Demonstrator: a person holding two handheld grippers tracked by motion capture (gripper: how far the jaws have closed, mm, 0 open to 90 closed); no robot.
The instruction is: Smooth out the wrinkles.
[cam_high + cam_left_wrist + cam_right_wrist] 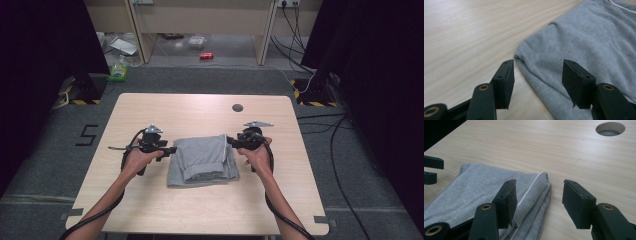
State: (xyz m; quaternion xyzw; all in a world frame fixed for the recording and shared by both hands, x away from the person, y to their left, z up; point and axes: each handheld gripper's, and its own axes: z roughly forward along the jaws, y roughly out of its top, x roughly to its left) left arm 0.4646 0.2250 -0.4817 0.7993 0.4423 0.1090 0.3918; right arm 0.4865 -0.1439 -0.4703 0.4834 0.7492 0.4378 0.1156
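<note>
A folded grey garment with a thin white stripe lies in the middle of the light wooden table. My left gripper hovers at its left edge, jaws open, the cloth's corner below and between them without contact. My right gripper hovers at the garment's far right corner, jaws open, the stacked fold edges beneath the gap. The left gripper's jaw tips show at the left edge of the right gripper view. Neither gripper holds anything.
A round cable hole sits in the table's far right part, also seen as the hole in the right gripper view. Black curtains flank the table. A red can and clutter lie on the floor beyond.
</note>
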